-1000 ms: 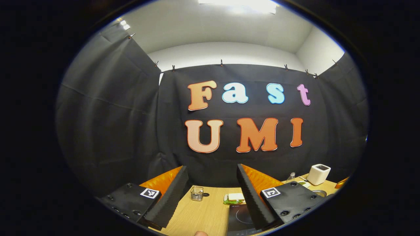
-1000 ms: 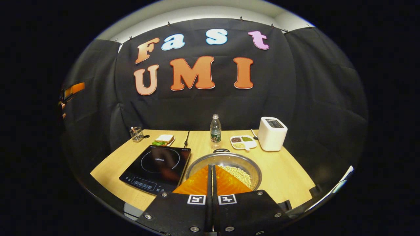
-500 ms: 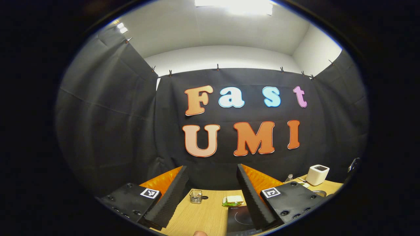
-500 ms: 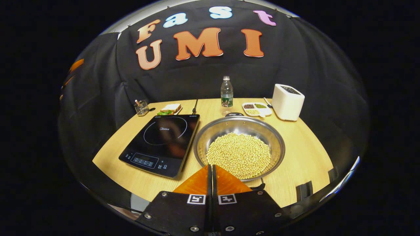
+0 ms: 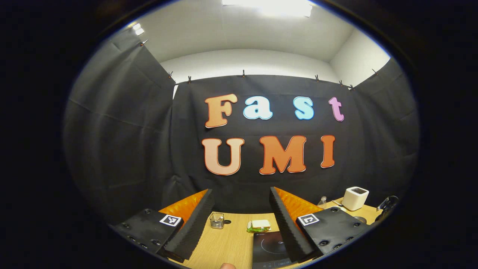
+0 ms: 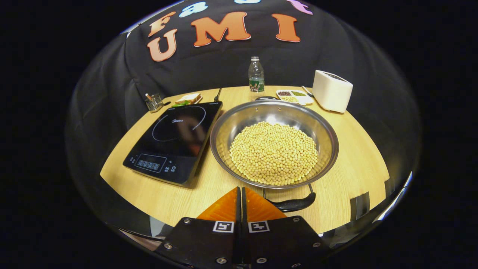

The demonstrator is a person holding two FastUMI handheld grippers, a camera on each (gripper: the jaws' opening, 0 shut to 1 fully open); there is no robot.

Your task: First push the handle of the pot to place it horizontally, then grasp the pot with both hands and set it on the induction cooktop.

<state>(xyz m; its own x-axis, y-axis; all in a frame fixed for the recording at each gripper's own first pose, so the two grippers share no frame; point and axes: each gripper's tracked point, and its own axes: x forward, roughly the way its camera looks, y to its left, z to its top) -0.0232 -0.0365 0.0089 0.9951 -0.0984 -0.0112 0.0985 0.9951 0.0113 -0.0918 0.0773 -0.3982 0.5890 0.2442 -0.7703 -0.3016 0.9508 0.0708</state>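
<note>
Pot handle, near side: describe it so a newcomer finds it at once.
Start at the big steel pot of pale beans, right of the induction cooktop on the wooden table. At the rim's near edge sits the pot handle, just beyond the right gripper. It is a dark curved loop, unlike the shiny bowl.

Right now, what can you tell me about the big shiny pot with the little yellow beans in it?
The pot is a wide, shallow, round bowl of shiny metal. It sits flat on the wooden table, just right of the black induction cooktop, not on it. A heap of pale yellow beans fills its middle. A dark loop handle sticks out at the near rim, and another shows at the far rim. Nothing grips it yet.
</note>
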